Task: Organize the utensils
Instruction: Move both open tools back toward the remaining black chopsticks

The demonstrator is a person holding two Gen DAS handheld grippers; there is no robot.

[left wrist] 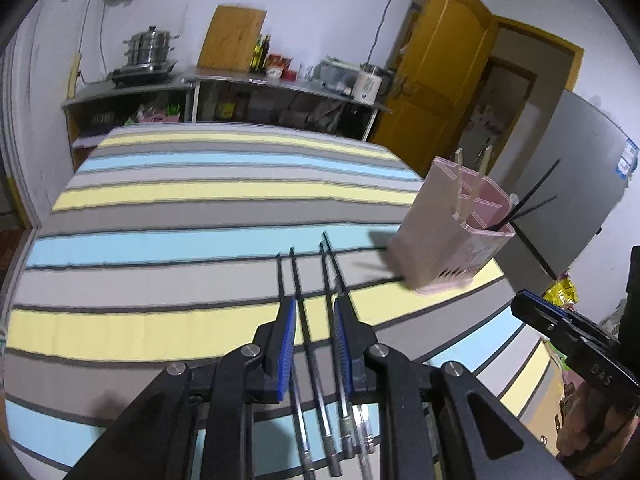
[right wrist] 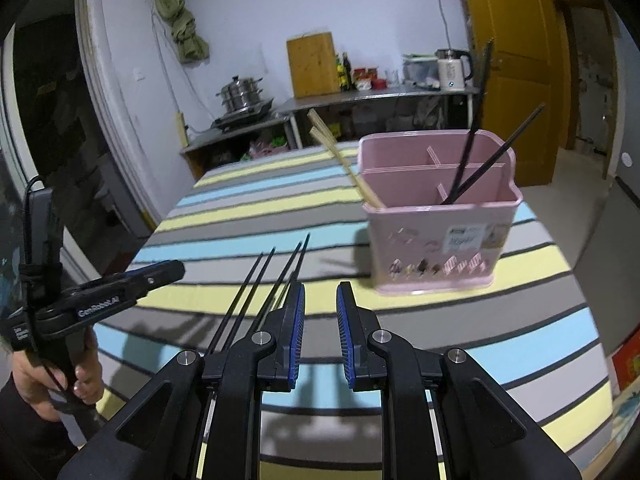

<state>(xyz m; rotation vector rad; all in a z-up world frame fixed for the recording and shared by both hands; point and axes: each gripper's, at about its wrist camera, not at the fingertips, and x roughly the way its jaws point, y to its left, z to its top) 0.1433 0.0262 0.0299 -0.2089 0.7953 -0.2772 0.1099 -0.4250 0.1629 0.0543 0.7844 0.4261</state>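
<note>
Lying on the striped table [left wrist: 200, 216], four black chopsticks [left wrist: 298, 280] are being seen side by side, running from under the left claw [left wrist: 316, 308] out toward the far edge. Their near ends are being cut off below the claw's frame in the left wrist view, and whether the blue pads [left wrist: 289, 320] are touching any stick cannot be told; the jaws are standing narrowly apart, with two sticks passing through the gap. In the right wrist view the same sticks [right wrist: 260, 280] are being partly hidden behind the right claw [right wrist: 320, 304], whose jaws are being held apart with nothing between them. The pink utensil holder [right wrist: 436, 240] is standing upright on the table, to the right of the sticks and well apart from them. Two black chopsticks [right wrist: 472, 152] and pale wooden chopsticks [right wrist: 344, 160] are being held leaning in its compartments, their lower ends hidden by the walls. The holder's label is being left too blurred to read.
</note>
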